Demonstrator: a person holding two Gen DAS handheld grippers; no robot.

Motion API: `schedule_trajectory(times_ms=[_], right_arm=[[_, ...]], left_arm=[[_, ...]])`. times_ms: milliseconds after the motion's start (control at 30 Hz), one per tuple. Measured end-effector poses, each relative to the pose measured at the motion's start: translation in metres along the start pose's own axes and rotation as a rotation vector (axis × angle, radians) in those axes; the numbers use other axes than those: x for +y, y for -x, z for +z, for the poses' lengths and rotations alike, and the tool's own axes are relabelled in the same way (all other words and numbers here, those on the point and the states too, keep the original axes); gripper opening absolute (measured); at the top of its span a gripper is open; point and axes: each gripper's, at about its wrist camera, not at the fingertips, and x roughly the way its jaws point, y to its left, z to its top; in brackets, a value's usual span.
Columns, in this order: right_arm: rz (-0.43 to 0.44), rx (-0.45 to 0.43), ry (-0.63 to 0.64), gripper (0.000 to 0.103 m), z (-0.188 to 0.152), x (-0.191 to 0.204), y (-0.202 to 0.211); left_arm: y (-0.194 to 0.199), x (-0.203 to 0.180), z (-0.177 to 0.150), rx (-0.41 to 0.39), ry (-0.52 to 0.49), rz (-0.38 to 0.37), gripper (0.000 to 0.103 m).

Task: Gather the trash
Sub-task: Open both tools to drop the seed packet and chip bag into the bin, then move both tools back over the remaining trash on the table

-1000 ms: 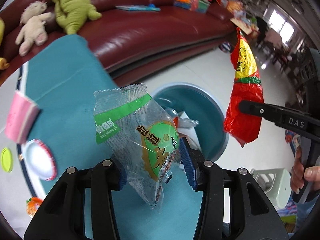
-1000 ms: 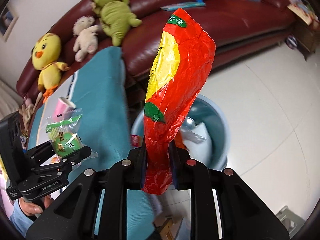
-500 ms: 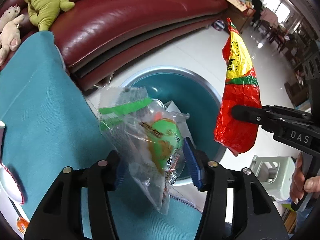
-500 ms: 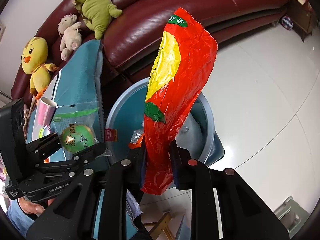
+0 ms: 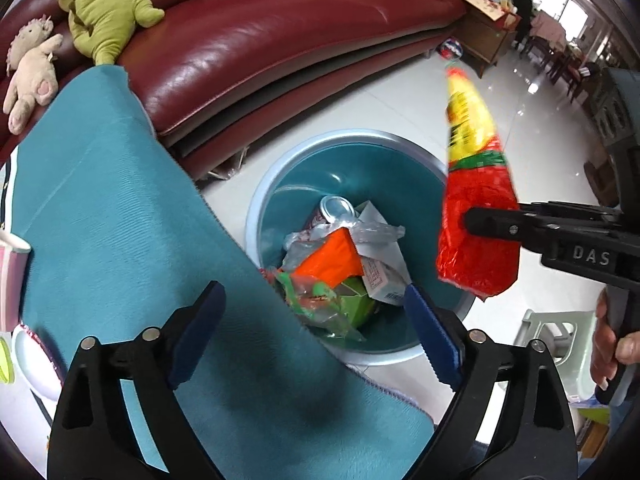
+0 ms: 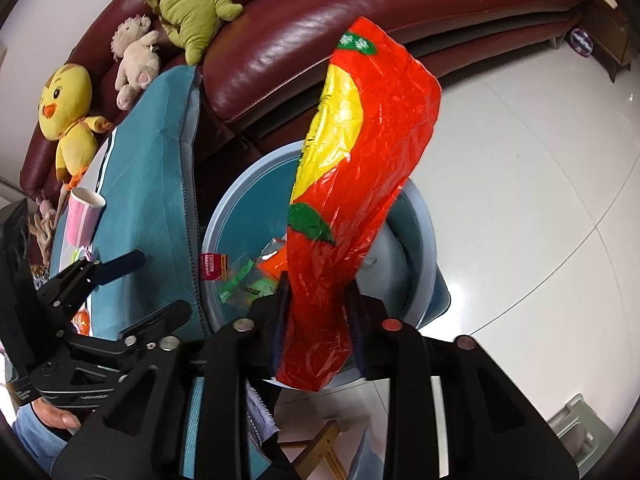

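Left hand-held gripper (image 5: pixel 312 332): spread wide after opening within the last moment, nothing between the pads. Clear green packet (image 5: pixel 320 304) seen lying in the bin (image 5: pixel 304 148), on the heap at about 6 o'clock. Right hand-held gripper (image 6: pixel 316 300): parted a little just now, yet the red snack bag (image 6: pixel 360 184) stayed between the pads, long axis upright, leaning toward 1 o'clock. Bin mouth directly beneath and beyond that bag, so judged a straight drop from the right side. Counter (image 5: pixel 104 208) edge overlapped the bin rim at 9 o'clock.
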Motion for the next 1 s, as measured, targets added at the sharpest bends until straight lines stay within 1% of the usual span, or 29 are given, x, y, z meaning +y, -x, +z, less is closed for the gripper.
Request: schedule_trajectory(times_ms=[33,100,133,167,233,267,300,400,467,667,867,1000], right_arm=[[0.002,0.009,0.01,0.034,-0.001,0.003,-0.002],[-0.001,0.018,0.022,0.047,-0.001,0.007,-0.005],[-0.005,0.02,0.024,0.058,-0.001,0.009,-0.006],[-0.006,0.018,0.021,0.06,-0.002,0.01,-0.007],[-0.007,0.021,0.013,0.062,-0.002,0.01,-0.008],[-0.01,0.022,0.008,0.067,-0.002,0.01,-0.008],[-0.018,0.022,-0.002,0.07,-0.002,0.008,-0.008],[-0.032,0.021,-0.034,0.071,-0.003,0.003,-0.004],[-0.04,0.026,-0.055,0.076,-0.004,0.0,-0.002],[-0.055,0.032,-0.083,0.077,-0.01,0.003,0.008],[-0.058,0.042,-0.07,0.078,-0.017,0.022,0.016],[-0.056,0.046,-0.041,0.078,-0.022,0.043,0.019]], left_arm=[[0.003,0.001,-0.002,-0.005,0.001,0.002,0.092],[0.008,0.004,-0.005,-0.017,0.006,0.009,0.092],[0.011,0.006,-0.007,-0.022,0.01,0.012,0.093],[0.014,0.009,-0.009,-0.026,0.018,0.013,0.093],[0.017,0.015,-0.012,-0.029,0.03,0.008,0.094],[0.018,0.018,-0.015,-0.029,0.036,0.008,0.094],[0.019,0.02,-0.017,-0.028,0.041,0.009,0.094],[0.024,0.027,-0.023,-0.032,0.061,0.007,0.094],[0.028,0.031,-0.027,-0.036,0.076,0.0,0.094],[0.041,0.042,-0.043,-0.048,0.114,-0.019,0.094],[0.063,0.052,-0.058,-0.078,0.138,-0.011,0.095],[0.079,0.066,-0.075,-0.101,0.164,0.005,0.096]])
